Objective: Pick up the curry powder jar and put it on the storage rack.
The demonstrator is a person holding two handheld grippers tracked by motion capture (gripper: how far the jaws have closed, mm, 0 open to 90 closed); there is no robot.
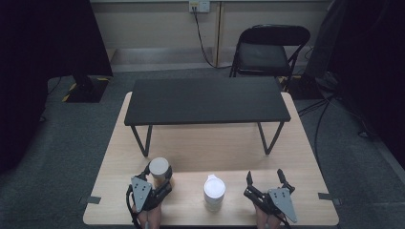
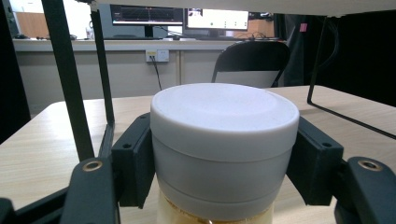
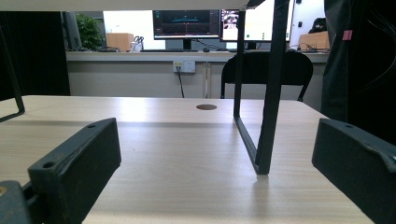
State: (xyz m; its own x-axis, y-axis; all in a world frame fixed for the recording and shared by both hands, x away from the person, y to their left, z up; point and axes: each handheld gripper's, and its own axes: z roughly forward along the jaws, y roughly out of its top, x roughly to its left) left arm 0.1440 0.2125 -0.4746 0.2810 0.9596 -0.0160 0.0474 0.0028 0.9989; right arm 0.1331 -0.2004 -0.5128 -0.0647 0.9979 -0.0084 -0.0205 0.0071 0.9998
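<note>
With its two black jaws pressed flat against either side of the white lid, the left gripper (image 1: 155,183) has the jar (image 2: 224,149) clamped just under the cap, and that reads as the grasp step, the hold made and the lift to come. The jar stands at the near-left of the wooden table (image 1: 191,152), in front of the left leg of the black shelf (image 1: 205,101). Next move, I'd judge, calls for a straight rise with the jar kept upright, clear of that shelf leg close beside it. Over on the other side, the right gripper (image 1: 270,183) sits with jaws spread wide on nothing, bare tabletop between them. Between the two hands stands a white bottle (image 1: 214,192), untouched, apart from both. Hard to make out: the jar's lower body is cut off in the left gripper view, just a yellowish band under the lid, so contents and base stay unclear
</note>
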